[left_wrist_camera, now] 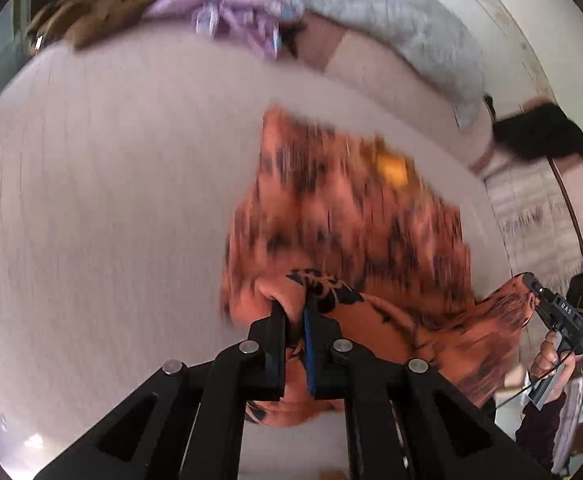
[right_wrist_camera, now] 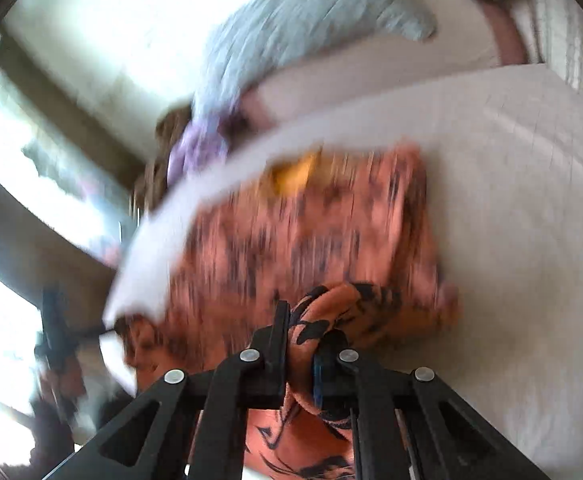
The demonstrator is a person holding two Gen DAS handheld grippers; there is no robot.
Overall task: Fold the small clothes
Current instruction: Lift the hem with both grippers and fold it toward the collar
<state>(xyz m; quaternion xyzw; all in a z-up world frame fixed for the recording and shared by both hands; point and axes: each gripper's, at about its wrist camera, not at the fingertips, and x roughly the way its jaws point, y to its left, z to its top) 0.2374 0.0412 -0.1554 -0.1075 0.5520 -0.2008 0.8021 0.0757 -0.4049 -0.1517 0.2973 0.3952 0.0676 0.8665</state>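
Garment: an orange garment [left_wrist_camera: 355,216] with a black print, held up off the bed [left_wrist_camera: 111,200] at two points, much of it smeared by motion blur; a yellow patch shows near its far edge in both views.
Garment position: over the right half of the bed in the left wrist view, hanging between the two grippers, with its lower part bunched around the fingers.
Left gripper: the left gripper [left_wrist_camera: 293,306] has its fingers drawn together on a fold of the orange cloth, which wraps around both tips.
Right gripper: the right gripper [right_wrist_camera: 301,328] is clamped on another bunched fold of the same cloth; from the left wrist view it appears at the far right, gripping the garment's corner, held by the person's hand [left_wrist_camera: 551,356].
Bed: pale, lightly striped cover under the garment.
Other clothes: a grey piece [left_wrist_camera: 391,20], a lilac piece [left_wrist_camera: 231,4] and a brown piece [left_wrist_camera: 103,8] lie along the far edge of the bed, well apart from the orange one.
Dark item: something black [left_wrist_camera: 543,132] sits at the bed's right corner; too blurred to identify.
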